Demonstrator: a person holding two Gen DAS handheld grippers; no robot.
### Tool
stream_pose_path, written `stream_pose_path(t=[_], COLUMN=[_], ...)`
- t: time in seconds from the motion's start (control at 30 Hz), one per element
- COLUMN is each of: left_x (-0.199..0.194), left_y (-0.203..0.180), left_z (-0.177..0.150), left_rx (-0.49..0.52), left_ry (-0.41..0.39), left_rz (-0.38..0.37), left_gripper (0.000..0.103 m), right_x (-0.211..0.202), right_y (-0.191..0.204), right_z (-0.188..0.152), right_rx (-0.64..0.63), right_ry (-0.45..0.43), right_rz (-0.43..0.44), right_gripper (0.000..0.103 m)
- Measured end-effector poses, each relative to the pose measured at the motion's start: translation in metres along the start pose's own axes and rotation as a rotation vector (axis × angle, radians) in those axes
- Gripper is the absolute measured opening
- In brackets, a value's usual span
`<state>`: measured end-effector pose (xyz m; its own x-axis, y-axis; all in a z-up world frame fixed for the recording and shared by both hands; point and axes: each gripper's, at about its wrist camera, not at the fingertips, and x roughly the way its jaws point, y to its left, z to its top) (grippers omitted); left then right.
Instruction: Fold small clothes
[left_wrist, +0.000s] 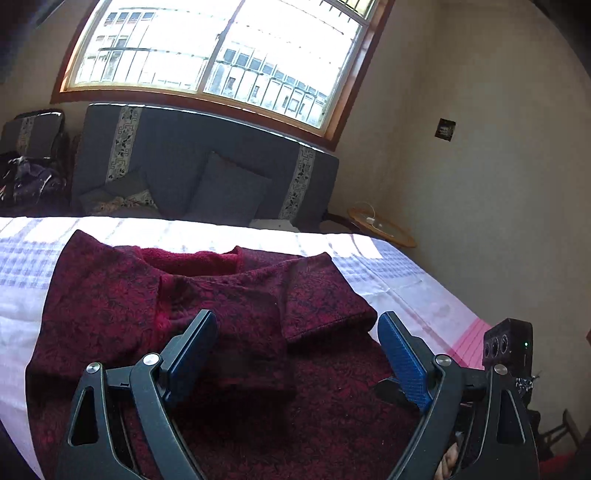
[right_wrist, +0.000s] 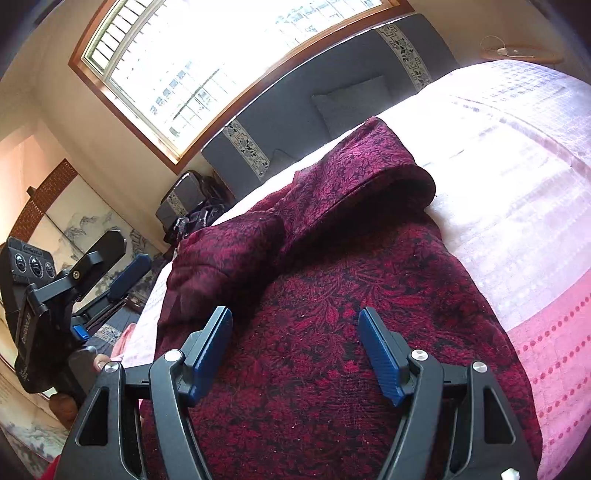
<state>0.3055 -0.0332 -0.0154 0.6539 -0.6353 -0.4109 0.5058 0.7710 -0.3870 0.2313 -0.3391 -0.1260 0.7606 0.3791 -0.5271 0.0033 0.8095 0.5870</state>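
One dark-red patterned knit garment (left_wrist: 229, 325) lies on the white checked bed (left_wrist: 388, 266), sleeves folded in; left tool (left_wrist: 297, 328) released above it. Right wrist view: right tool (right_wrist: 295, 325) also unclenched, empty. Soft, thick, probably limp; pinch a hem edge.

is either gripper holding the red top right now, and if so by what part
Nothing is held. The left gripper and the right gripper both stand open above the dark red garment, with no cloth pinched between the fingers.
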Motion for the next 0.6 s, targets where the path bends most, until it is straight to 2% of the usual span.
stream_pose_path(t=[0.1,0.17,0.23,0.3,0.33,0.4,0.47,0.53,0.6], left_x=[-0.024,-0.031,-0.032,-0.042,-0.045,-0.049,-0.046,-0.040,-0.035], left_y=[0.048,0.085,0.120,0.147,0.155,0.161,0.155,0.146,0.140], left_z=[-0.020,-0.037,-0.052,-0.059,-0.063,-0.065,-0.065,-0.063,-0.060], left_rx=[-0.173,-0.303,-0.459,-0.602,-0.637,-0.656,-0.614,-0.567,-0.538], left_ry=[-0.084,-0.106,-0.101,-0.160,-0.179,-0.193,-0.180,-0.157,-0.137], left_rz=[0.030,0.054,0.073,0.048,0.091,0.100,0.150,0.164,0.186], left_gripper=[0.089,0.089,0.089,0.089,0.089,0.089,0.089,0.089,0.089], right_x=[-0.009,-0.004,0.009,0.028,0.041,0.065,0.084,0.099,0.114], right_y=[0.039,0.075,0.111,0.143,0.155,0.172,0.182,0.187,0.188], right_z=[0.001,0.001,-0.004,-0.015,-0.021,-0.033,-0.041,-0.045,-0.048], right_rx=[-0.156,-0.296,-0.459,-0.631,-0.699,-0.809,-0.885,-0.932,-0.962], right_ry=[-0.008,0.029,0.064,0.089,0.126,0.160,0.160,0.159,0.175], right_rz=[-0.022,-0.045,-0.095,-0.169,-0.192,-0.255,-0.326,-0.365,-0.395], right_gripper=[0.069,0.069,0.068,0.068,0.071,0.071,0.071,0.071,0.065])
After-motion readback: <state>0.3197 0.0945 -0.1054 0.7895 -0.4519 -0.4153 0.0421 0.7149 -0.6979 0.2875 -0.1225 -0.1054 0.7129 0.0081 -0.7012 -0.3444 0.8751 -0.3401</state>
